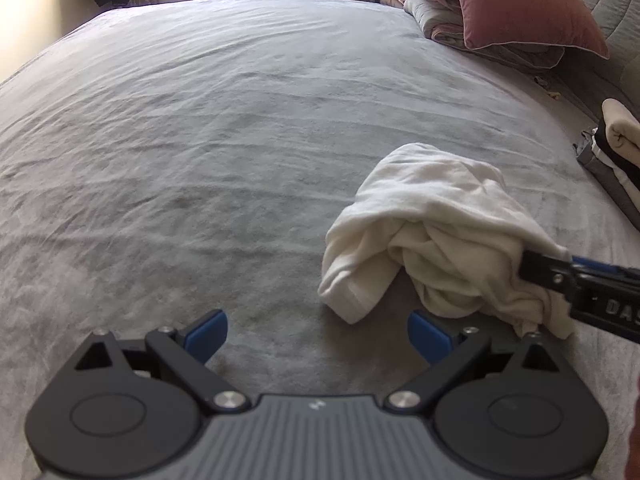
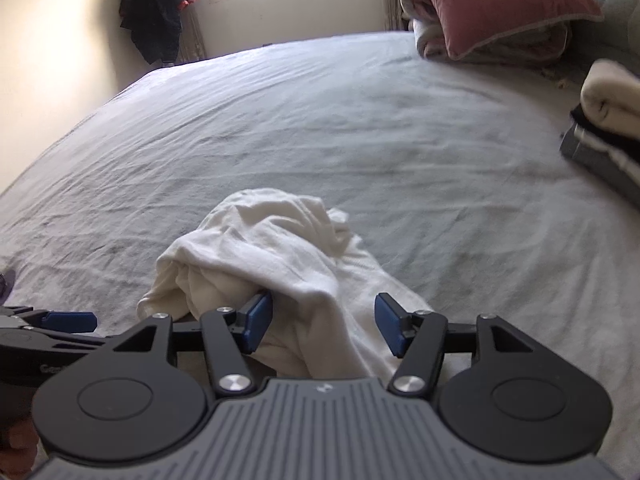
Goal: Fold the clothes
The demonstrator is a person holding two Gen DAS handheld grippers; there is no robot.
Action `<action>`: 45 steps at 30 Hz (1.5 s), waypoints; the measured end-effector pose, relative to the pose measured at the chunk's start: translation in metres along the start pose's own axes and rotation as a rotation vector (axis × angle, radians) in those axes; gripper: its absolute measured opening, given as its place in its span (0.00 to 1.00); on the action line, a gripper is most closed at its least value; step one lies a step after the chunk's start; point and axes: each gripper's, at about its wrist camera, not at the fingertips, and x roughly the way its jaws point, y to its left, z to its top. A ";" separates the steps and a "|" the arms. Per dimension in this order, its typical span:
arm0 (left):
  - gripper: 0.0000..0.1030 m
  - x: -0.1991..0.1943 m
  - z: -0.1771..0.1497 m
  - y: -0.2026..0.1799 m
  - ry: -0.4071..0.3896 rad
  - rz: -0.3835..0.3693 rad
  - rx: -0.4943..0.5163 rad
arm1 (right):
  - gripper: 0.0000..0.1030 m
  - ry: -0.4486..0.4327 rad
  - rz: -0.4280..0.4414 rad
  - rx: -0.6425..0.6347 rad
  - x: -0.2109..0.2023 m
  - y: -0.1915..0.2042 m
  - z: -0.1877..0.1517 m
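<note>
A crumpled white garment [image 1: 432,236] lies bunched on the grey bed sheet [image 1: 224,152]. It also shows in the right wrist view [image 2: 288,268]. My left gripper [image 1: 318,336] is open and empty, just left of and in front of the garment. My right gripper [image 2: 324,324] is open with its blue fingers [image 2: 258,322] on either side of a fold of the garment, not closed on it. The right gripper shows in the left wrist view [image 1: 560,276], pressed into the garment's right side.
A stack of folded clothes [image 2: 608,128] sits at the right edge of the bed. A pink pillow [image 1: 524,4] and a rolled quilt [image 1: 436,16] lie at the far right. Dark clothing [image 2: 158,8] hangs on the wall.
</note>
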 end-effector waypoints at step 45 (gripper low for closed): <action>0.09 0.005 0.007 0.043 0.007 -0.508 -0.473 | 0.57 0.062 0.311 -0.001 -0.035 0.002 -0.003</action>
